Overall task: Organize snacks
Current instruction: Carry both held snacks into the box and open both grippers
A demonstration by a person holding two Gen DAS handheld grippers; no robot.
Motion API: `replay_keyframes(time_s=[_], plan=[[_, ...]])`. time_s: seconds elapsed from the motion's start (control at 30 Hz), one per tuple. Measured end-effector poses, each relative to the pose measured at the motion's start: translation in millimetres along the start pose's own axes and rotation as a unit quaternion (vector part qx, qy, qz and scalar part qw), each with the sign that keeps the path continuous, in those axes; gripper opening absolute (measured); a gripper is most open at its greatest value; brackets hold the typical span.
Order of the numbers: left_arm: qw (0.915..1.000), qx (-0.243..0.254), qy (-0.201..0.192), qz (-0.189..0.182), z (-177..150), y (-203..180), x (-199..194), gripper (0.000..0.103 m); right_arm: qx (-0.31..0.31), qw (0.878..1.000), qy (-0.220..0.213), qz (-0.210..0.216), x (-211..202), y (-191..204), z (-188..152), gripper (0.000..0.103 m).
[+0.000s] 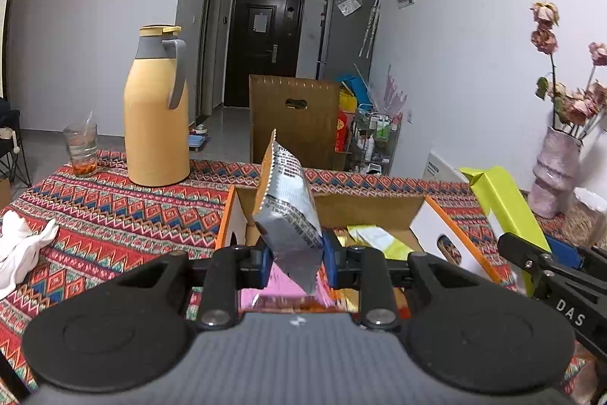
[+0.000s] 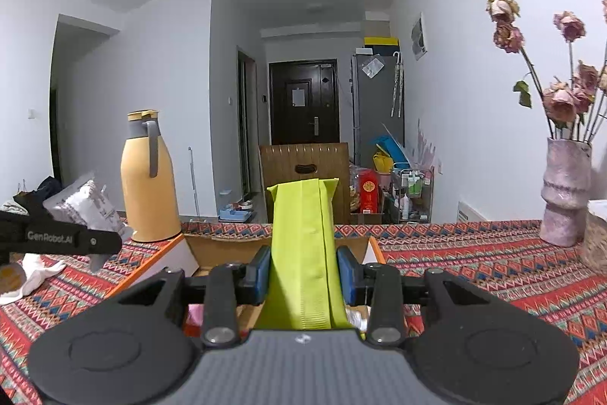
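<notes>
My left gripper (image 1: 297, 262) is shut on a silver snack packet (image 1: 288, 200) and holds it upright above an open cardboard box (image 1: 364, 205) with orange-edged flaps. Inside the box lie a pink packet (image 1: 282, 285) and a yellow-green packet (image 1: 379, 240). My right gripper (image 2: 303, 274) is shut on a lime-green snack bag (image 2: 303, 245), held upright over the same box (image 2: 212, 245). The green bag also shows in the left wrist view (image 1: 504, 200), and the silver packet in the right wrist view (image 2: 85, 204).
A yellow thermos (image 1: 157, 109) and a glass (image 1: 81, 150) stand at the back left of the patterned tablecloth (image 1: 114, 207). A white cloth (image 1: 22, 245) lies at the left. A pink vase with dried roses (image 2: 565, 192) stands at the right. A wooden chair (image 1: 294, 116) is behind the table.
</notes>
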State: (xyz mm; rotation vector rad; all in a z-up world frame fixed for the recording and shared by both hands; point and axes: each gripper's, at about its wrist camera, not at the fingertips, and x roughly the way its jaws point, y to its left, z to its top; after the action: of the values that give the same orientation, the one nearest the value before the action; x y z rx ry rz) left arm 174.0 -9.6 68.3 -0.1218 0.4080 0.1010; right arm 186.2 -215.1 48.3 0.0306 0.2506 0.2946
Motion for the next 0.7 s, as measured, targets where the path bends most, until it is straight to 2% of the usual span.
replay_keyframes(time_s=[0.33, 0.5, 0.7], plan=[[0.9998, -0.017, -0.007, 0.011, 20.5, -2.6, 50.5, 0.027, 0.001, 1.000, 0.013, -0.012, 65.4, -4.4, 16.3, 0.035], [0.9994, -0.025, -0.003, 0.025, 9.7, 4.6, 81.0, 0.027, 0.020, 1.000, 0.013, -0.020, 86.8, -14.4, 5.8, 0.035], [0.9992, -0.020, 0.025, 0.024, -5.3, 10.2, 104.3, 0.027, 0.022, 0.999, 0.049, -0.011, 106.0, -16.1, -11.7, 0.035]])
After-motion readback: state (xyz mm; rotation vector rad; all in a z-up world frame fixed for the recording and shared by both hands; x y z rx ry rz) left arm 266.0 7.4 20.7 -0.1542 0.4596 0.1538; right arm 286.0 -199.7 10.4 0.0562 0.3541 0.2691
